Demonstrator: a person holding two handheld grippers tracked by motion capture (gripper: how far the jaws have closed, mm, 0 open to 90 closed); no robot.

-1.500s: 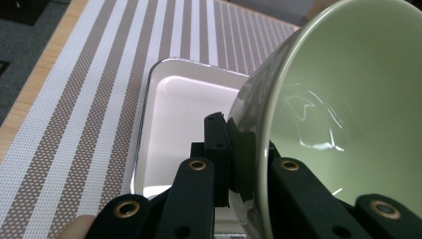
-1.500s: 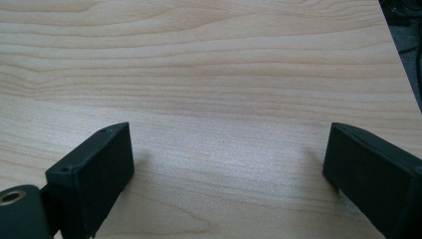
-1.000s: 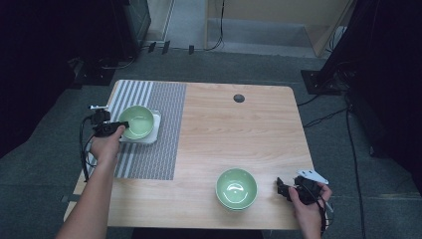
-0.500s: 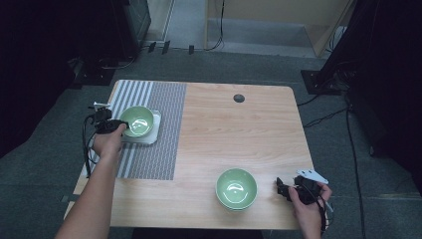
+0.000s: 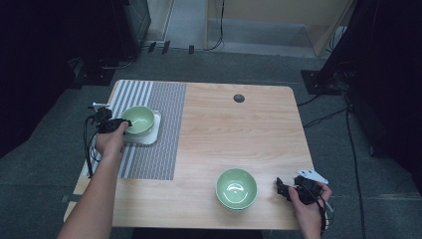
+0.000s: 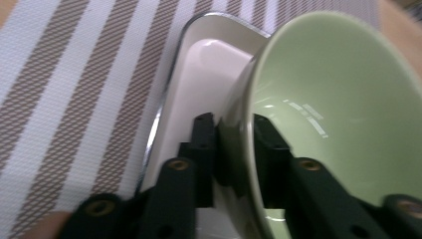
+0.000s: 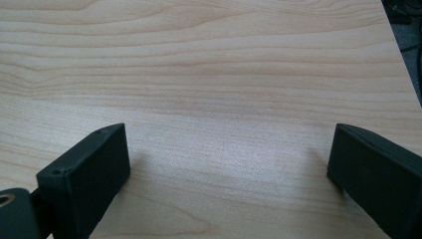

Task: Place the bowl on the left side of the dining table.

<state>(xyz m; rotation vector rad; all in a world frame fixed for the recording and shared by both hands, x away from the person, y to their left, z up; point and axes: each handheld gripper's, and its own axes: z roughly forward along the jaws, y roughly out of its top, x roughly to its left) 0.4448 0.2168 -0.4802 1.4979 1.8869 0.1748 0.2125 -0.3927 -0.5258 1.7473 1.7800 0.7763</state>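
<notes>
A pale green bowl (image 5: 138,118) (image 6: 338,99) sits in a white square dish (image 5: 153,133) (image 6: 199,64) on the striped mat (image 5: 149,159). My left gripper (image 5: 124,123) (image 6: 234,124) straddles the bowl's near rim, one jaw outside the wall and one inside. Its jaws have just been opening, and a dark gap shows between the outer pad and the wall. A second green bowl (image 5: 237,188) stands near the table's front edge. To its right, my right gripper (image 5: 281,188) (image 7: 229,149) rests low over bare wood, open, with nothing between its jaws.
The wooden table (image 5: 239,139) has a black round grommet (image 5: 239,98) near its far edge. The mat covers the table's left part. Dark equipment and cables stand on the grey floor around the table.
The left hand has shifted only slightly at the bowl's rim. Both bowls and the right gripper stay where they were.
</notes>
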